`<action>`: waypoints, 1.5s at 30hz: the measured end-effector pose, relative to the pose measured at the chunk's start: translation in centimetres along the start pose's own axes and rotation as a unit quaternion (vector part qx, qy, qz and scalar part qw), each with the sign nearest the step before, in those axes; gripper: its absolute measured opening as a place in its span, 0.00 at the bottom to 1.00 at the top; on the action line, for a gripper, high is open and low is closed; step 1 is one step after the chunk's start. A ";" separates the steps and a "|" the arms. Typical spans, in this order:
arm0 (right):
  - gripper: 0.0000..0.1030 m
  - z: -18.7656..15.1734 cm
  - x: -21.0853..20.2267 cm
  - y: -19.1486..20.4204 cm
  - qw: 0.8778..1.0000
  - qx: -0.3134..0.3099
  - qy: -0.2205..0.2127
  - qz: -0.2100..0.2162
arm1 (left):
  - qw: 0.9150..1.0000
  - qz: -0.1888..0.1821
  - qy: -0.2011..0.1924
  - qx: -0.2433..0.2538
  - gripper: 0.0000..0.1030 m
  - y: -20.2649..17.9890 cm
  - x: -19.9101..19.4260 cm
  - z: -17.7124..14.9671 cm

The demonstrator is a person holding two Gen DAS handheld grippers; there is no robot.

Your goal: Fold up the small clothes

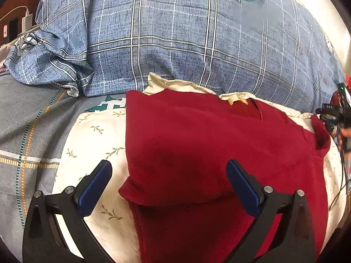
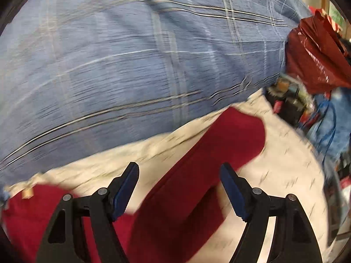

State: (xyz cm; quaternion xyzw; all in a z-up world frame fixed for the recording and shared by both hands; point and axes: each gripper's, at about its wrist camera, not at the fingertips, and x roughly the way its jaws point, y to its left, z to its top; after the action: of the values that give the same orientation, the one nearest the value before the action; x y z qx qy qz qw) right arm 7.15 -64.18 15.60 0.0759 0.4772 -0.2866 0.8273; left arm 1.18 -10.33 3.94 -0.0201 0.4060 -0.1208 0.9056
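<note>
A dark red shirt [image 1: 208,144] lies on a cream leaf-print cloth [image 1: 96,135], its left side folded over the body and its collar at the far edge. My left gripper [image 1: 169,186] is open just above the folded left edge, holding nothing. In the blurred right wrist view my right gripper [image 2: 179,188] is open above the shirt's right sleeve [image 2: 219,149], which lies stretched out on the cream cloth [image 2: 283,164]; the jaws stand on either side of it without gripping. The right gripper shows in the left wrist view at the far right [image 1: 340,111].
A big blue plaid pillow [image 1: 186,32] lies behind the shirt. A crumpled plaid cover [image 1: 48,59] and grey bedding [image 1: 24,120] are on the left. A shiny red bag [image 2: 316,52] and clutter [image 2: 291,103] stand at the right. A charger [image 1: 26,22] is at the far left.
</note>
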 end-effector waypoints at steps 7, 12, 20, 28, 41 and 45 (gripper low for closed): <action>0.59 1.3 7.3 -1.8 0.996 0.026 0.090 -0.011 | 1.000 0.001 0.026 0.008 1.00 -0.1 1.8 -0.3; 0.09 -0.1 5.9 -3.1 0.998 0.011 0.055 0.001 | 1.000 -0.002 0.024 0.005 1.00 0.0 1.8 -0.3; 0.06 -1.5 -2.9 -3.7 0.991 0.012 -0.028 0.127 | 1.000 -0.008 0.001 -0.005 1.00 0.1 0.3 -0.1; 0.06 -4.4 -9.4 3.4 0.963 -0.055 -0.041 0.260 | 0.999 -0.017 -0.022 -0.017 1.00 0.5 -1.2 0.2; 0.36 -17.6 -9.2 17.4 0.912 -0.225 0.076 0.336 | 0.999 -0.037 -0.026 -0.015 1.00 0.3 -1.3 0.3; 0.57 -16.5 -10.7 13.0 0.923 -0.184 0.042 0.334 | 0.998 -0.064 -0.008 -0.008 1.00 -0.9 -1.0 0.7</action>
State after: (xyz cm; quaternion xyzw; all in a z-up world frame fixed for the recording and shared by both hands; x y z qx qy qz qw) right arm -2.11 -42.62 13.78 0.0888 0.5026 0.1029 0.8538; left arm 0.82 -11.02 5.24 -0.0546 0.3975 -0.1753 0.8990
